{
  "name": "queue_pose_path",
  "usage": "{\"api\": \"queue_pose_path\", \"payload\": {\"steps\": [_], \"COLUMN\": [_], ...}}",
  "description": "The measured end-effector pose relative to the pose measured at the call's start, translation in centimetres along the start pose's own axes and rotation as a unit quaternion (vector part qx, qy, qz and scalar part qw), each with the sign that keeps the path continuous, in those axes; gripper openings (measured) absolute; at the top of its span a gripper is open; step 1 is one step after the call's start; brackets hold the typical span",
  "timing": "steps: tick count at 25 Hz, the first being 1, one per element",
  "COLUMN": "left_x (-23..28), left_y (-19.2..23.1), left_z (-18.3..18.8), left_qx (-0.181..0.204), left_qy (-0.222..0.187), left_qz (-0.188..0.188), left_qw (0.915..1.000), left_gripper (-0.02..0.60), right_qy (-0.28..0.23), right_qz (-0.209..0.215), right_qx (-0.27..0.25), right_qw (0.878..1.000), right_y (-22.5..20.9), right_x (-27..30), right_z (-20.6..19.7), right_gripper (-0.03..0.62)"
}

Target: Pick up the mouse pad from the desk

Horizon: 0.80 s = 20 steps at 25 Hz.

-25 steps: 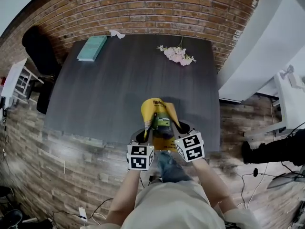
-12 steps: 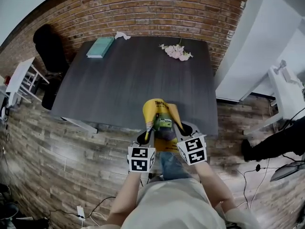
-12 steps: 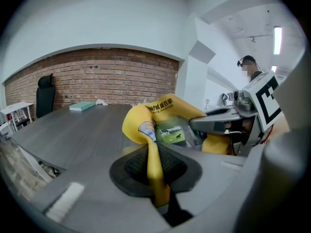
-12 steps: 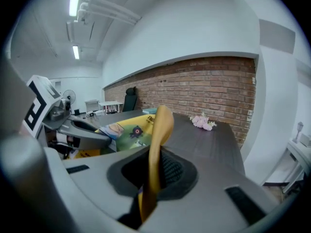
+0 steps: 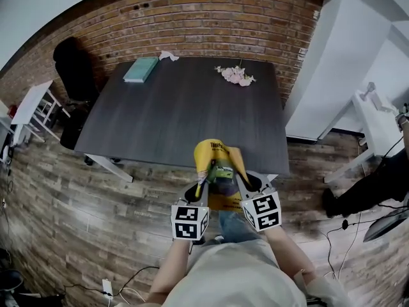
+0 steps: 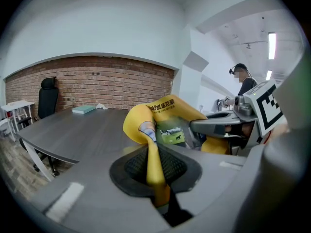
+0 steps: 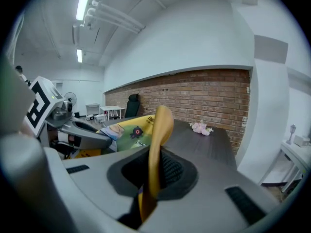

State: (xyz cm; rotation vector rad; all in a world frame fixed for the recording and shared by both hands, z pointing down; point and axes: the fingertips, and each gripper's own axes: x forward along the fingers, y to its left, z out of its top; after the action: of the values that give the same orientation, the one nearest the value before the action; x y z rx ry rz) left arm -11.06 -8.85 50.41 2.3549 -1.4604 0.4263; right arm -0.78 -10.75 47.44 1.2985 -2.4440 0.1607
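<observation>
Nearest the person, the left gripper (image 6: 154, 166) is clenched on one side edge of the mouse pad (image 5: 214, 157). The yellow sheet passes straight down between its ribbed pads. The right gripper (image 7: 151, 174) is likewise clamped on the opposite side edge, with the pad's rim standing up between its jaws.

The mouse pad hangs between the two grippers. It is off the desk (image 5: 179, 110) and sits over the desk's near edge in the head view. Its middle bows upward into an arch, and the printed face curls inward.

Handling judgement:
- The pad is thin, soft and light, as it folds under its own span.
- It has little stiffness, so a single-edge hold is likely to let it droop or flap.
- The surface looks smooth, so a shallow pinch may slip. The hold is best taken well inside the rim, on opposite edges, as it is held here.
- It is not fragile, so a firm clamp should do no harm.

Farther off, a teal book (image 5: 141, 69), a crumpled white paper (image 5: 169, 56) and a pink flower sprig (image 5: 235, 75) lie along the desk's far edge. A black chair (image 5: 72, 69) stands at the far left corner, against the brick wall (image 5: 192, 21).
</observation>
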Motion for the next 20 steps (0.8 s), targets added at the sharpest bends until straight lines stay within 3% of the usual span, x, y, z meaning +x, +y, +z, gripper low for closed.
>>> {"api": "queue_pose_path", "payload": {"steps": [10,20], "left_x": [-3.5,-4.0], "left_y": [-2.2,-3.1], "left_z": [0.6,0.3], "left_qx": [-0.002,0.001], "left_qy": [-0.026,-0.023], "left_qz": [-0.005,-0.007], "left_qw": [0.9997,0.9997], "left_gripper": [0.034,0.035], "right_qy": [-0.026,-0.031], "right_qz": [0.005,0.009], "right_qx": [-0.002,0.002], "right_qw": [1.0,0.999], "right_y": [1.4,1.5], "right_x": [-4.3,-5.3], "right_z": [1.0,0.6], "right_gripper": [0.026,0.026]}}
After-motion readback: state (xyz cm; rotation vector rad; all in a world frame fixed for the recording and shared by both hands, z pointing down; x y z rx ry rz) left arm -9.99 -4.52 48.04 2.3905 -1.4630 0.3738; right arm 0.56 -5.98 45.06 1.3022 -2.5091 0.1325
